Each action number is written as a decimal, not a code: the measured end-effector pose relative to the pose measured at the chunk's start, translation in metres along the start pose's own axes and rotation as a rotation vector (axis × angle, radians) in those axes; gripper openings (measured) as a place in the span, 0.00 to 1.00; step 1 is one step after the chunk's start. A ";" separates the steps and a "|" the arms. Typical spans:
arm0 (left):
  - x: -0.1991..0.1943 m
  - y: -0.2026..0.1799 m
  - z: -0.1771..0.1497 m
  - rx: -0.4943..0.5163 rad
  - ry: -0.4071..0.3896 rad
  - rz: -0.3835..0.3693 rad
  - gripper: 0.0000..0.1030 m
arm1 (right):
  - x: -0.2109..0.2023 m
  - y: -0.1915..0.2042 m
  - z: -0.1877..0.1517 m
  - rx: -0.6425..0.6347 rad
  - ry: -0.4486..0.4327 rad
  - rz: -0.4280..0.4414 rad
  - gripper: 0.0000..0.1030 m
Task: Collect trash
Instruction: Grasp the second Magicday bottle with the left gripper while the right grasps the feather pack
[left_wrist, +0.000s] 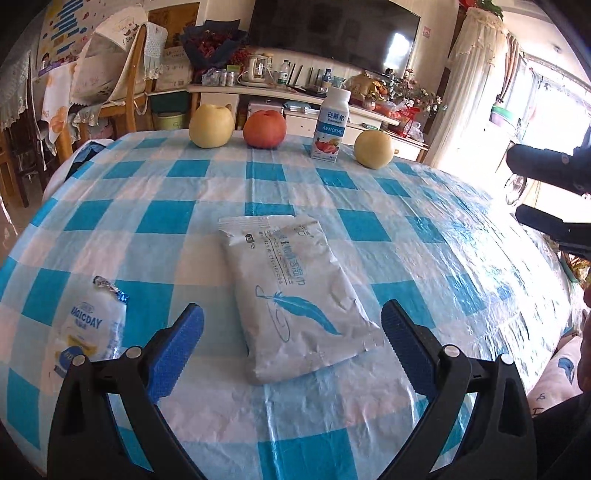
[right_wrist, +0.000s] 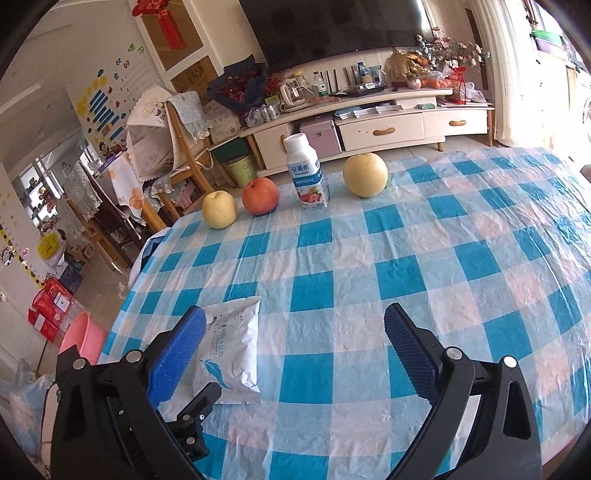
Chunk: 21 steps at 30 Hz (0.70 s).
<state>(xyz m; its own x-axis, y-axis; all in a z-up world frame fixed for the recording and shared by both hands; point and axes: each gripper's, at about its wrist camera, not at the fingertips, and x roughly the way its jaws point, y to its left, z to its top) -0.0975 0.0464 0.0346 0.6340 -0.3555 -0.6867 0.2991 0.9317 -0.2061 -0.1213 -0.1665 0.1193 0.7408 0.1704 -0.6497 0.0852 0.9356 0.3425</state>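
Note:
A white wet-wipe packet (left_wrist: 295, 291) with a blue feather print lies flat on the blue-checked tablecloth (left_wrist: 424, 236). My left gripper (left_wrist: 291, 325) is open, its blue pads on either side of the packet's near end, just above it. A crumpled white and blue wrapper (left_wrist: 88, 325) lies to the left of the left pad. In the right wrist view the same packet (right_wrist: 229, 350) lies at the left, partly behind the left pad. My right gripper (right_wrist: 295, 332) is open and empty above the cloth. It also shows in the left wrist view (left_wrist: 546, 199) at the right edge.
At the far table edge stand a yellow apple (left_wrist: 211, 125), a red apple (left_wrist: 264, 129), a yoghurt bottle (left_wrist: 330, 125) and a yellow pear (left_wrist: 373, 149). A pink bucket (right_wrist: 79, 339) sits on the floor left of the table. Chairs (left_wrist: 122, 74) and a TV cabinet (right_wrist: 388, 125) stand beyond.

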 end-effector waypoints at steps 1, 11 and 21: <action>0.005 0.001 0.002 -0.018 0.003 -0.009 0.94 | 0.001 -0.002 0.001 0.006 0.003 0.001 0.93; 0.048 -0.013 0.016 -0.042 0.077 -0.109 0.94 | 0.003 -0.004 0.010 -0.006 0.001 0.000 0.93; 0.053 -0.053 0.015 0.067 0.115 -0.242 0.94 | 0.031 -0.009 0.011 -0.018 0.055 -0.038 0.93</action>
<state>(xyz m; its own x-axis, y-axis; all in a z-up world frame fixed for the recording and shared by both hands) -0.0688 -0.0227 0.0200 0.4541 -0.5527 -0.6988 0.4812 0.8122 -0.3297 -0.0918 -0.1732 0.1036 0.6993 0.1512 -0.6987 0.0998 0.9471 0.3049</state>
